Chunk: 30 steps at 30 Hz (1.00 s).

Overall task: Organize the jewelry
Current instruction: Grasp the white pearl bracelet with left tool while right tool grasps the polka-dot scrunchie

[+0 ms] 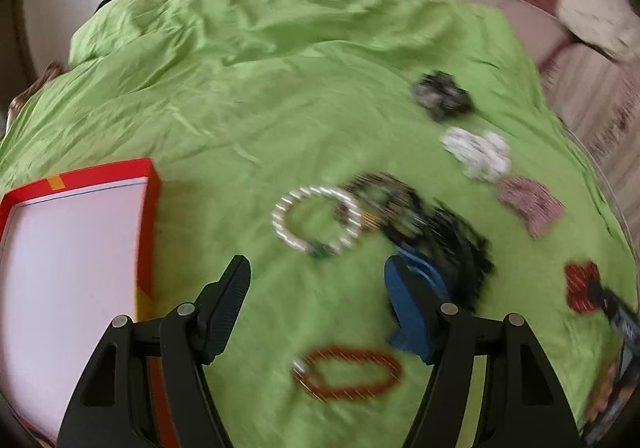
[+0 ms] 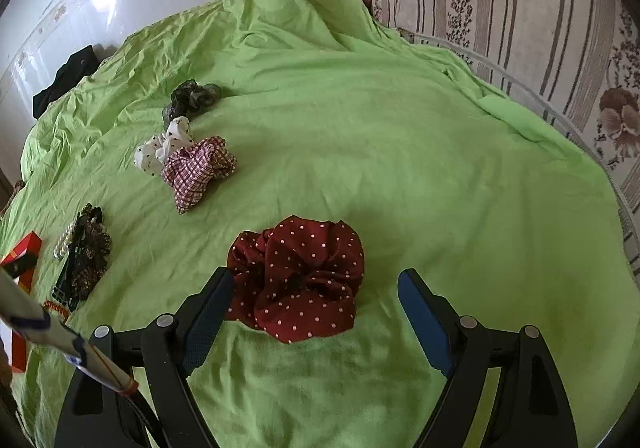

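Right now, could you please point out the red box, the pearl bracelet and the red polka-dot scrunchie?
red box (image 1: 148,184): left wrist view, on its far right wall.
pearl bracelet (image 1: 280,214): left wrist view, on the loop's left side.
red polka-dot scrunchie (image 2: 304,268): right wrist view, on its gathered middle.

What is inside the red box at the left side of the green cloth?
The red box shows only its pale, bare bottom; no jewelry lies in the visible part. Its near end is covered by the left gripper and cut by the picture edge, so that part stays unknown.
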### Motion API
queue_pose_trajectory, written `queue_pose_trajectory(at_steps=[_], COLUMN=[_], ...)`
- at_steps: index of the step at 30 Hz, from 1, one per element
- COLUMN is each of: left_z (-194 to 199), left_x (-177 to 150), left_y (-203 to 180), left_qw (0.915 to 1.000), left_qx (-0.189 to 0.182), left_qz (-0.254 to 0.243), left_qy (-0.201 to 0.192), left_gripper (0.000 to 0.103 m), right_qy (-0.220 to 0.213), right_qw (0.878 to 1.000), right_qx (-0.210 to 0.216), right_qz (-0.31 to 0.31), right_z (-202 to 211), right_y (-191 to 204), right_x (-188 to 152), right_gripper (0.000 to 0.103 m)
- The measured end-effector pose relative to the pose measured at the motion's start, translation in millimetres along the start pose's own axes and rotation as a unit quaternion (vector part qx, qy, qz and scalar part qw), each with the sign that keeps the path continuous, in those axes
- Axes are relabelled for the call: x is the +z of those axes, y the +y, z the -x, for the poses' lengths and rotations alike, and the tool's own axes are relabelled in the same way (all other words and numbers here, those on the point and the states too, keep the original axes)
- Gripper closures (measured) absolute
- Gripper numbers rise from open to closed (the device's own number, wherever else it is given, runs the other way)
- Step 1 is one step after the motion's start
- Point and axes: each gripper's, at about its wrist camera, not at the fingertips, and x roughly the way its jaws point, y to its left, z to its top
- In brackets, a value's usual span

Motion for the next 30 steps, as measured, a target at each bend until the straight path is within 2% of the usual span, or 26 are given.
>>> queue_pose_trajectory(at_steps=[6, 10, 13, 16, 17, 19, 20, 21, 23, 25, 27, 28, 29, 30], left_z=[-40, -57, -74, -83, -83, -85, -85, -84, -79, -69, -53, -42, -33, -23], left_x=[23, 30, 30, 28, 28, 26, 25, 25, 23, 20, 17, 15, 13, 11], left_y=[26, 25, 23, 14, 11, 4, 1, -1, -6, -11, -16, -19, -22, -24], left_qw=[0.9992, 0.9992, 0.9986, 0.9987, 0.9986, 0.9984, 0.998, 0.9979, 0.9977, 0.9973, 0.9968, 0.9966, 0.9965, 0.9964], left_qx=[0.0, 0.002, 0.003, 0.022, 0.025, 0.032, 0.042, 0.043, 0.048, 0.055, 0.06, 0.061, 0.061, 0.06], left_qz=[0.031, 0.024, 0.016, -0.009, -0.015, -0.024, -0.029, -0.032, -0.038, -0.045, -0.051, -0.055, -0.057, -0.058], left_qy=[0.026, 0.033, 0.05, 0.045, 0.043, 0.04, 0.037, 0.036, 0.031, 0.02, 0.005, -0.004, -0.011, -0.018], left_gripper=[0.034, 0.036, 0.047, 0.048, 0.052, 0.074, 0.091, 0.094, 0.094, 0.094, 0.094, 0.094, 0.094, 0.094], right_qy=[0.008, 0.014, 0.016, 0.016, 0.015, 0.015, 0.015, 0.014, 0.012, 0.006, 0.0, -0.002, -0.004, -0.006], right_qw=[1.0, 1.0, 1.0, 1.0, 1.0, 1.0, 1.0, 1.0, 1.0, 1.0, 1.0, 1.0, 1.0, 1.0], right_qx=[0.003, 0.003, 0.002, 0.0, -0.002, -0.004, -0.006, -0.006, -0.007, -0.004, 0.0, 0.001, 0.001, 0.002], right_qz=[-0.002, -0.005, -0.008, -0.005, -0.003, -0.001, 0.001, 0.002, 0.003, 0.006, 0.011, 0.013, 0.015, 0.017], right_z=[-11, -18, -23, -26, -27, -29, -29, -30, -30, -28, -25, -22, -20, -17], right_y=[3, 2, 2, 4, 5, 6, 7, 7, 7, 7, 9, 10, 11, 12], right_x=[1, 1, 1, 0, 1, 0, 0, 0, 0, 0, 0, 0, 0, 0], right_gripper=[0.016, 0.015, 0.015, 0.015, 0.015, 0.014, 0.014, 0.014, 0.014, 0.023, 0.051, 0.059, 0.074, 0.082])
